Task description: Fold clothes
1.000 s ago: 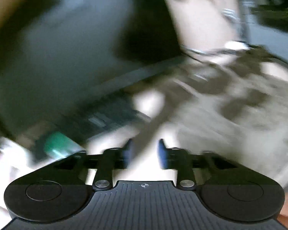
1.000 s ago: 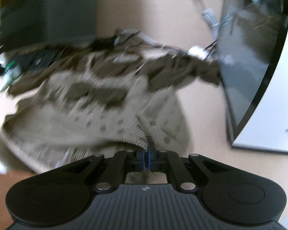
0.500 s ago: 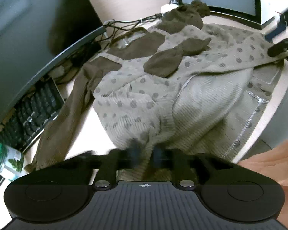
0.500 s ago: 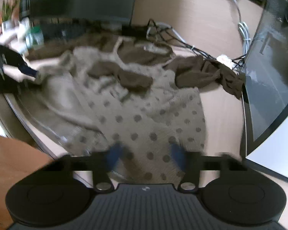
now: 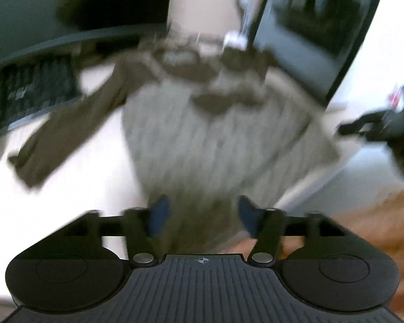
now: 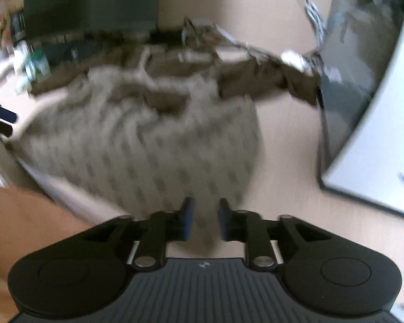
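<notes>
Left wrist view: the left gripper [image 5: 202,215] is opening its jaws wide again, after pinching the hem half a second back, with the sweater [image 5: 218,145] lying on the bench [image 5: 75,188] between them, unpinched.

Right wrist view: the right gripper [image 6: 203,219] is spreading too, hem between its jaws, seemingly released. Looks like both are regrasping for the next fold.

An office or home-office desk [image 6: 280,145]: a dark monitor [image 5: 35,13] at ten o'clock stands over a black keyboard [image 5: 32,91], a second screen [image 6: 363,80] curves in at two o'clock, and tangled cables [image 6: 313,13] trail across the pale wood at twelve o'clock.
</notes>
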Tool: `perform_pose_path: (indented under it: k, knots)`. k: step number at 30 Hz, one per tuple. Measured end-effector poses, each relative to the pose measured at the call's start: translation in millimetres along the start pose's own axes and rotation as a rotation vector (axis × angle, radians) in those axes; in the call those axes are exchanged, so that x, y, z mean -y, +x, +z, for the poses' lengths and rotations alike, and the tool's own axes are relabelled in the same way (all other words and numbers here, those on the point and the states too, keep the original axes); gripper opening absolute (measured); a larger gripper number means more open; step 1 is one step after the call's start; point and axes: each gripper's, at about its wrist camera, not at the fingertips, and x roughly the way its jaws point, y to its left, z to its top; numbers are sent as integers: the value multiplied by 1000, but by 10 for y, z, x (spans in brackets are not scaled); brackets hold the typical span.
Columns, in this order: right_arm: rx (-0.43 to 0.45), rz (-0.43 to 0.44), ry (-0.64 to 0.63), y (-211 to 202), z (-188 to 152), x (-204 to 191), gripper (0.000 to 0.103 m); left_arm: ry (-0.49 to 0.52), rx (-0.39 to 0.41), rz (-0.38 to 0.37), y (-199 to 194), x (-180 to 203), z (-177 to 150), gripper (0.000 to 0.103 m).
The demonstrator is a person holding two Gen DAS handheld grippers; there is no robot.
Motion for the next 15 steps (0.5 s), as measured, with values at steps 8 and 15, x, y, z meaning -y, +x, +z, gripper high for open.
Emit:
perform_pose_path:
  k: [8, 15]
  knots:
    - [-123, 96, -32, 560, 131, -481, 48, -147, 81, -82, 87, -269, 288, 90]
    - [-125, 80, -55, 361, 397, -597, 56, -296, 93, -89, 312, -672, 328, 93]
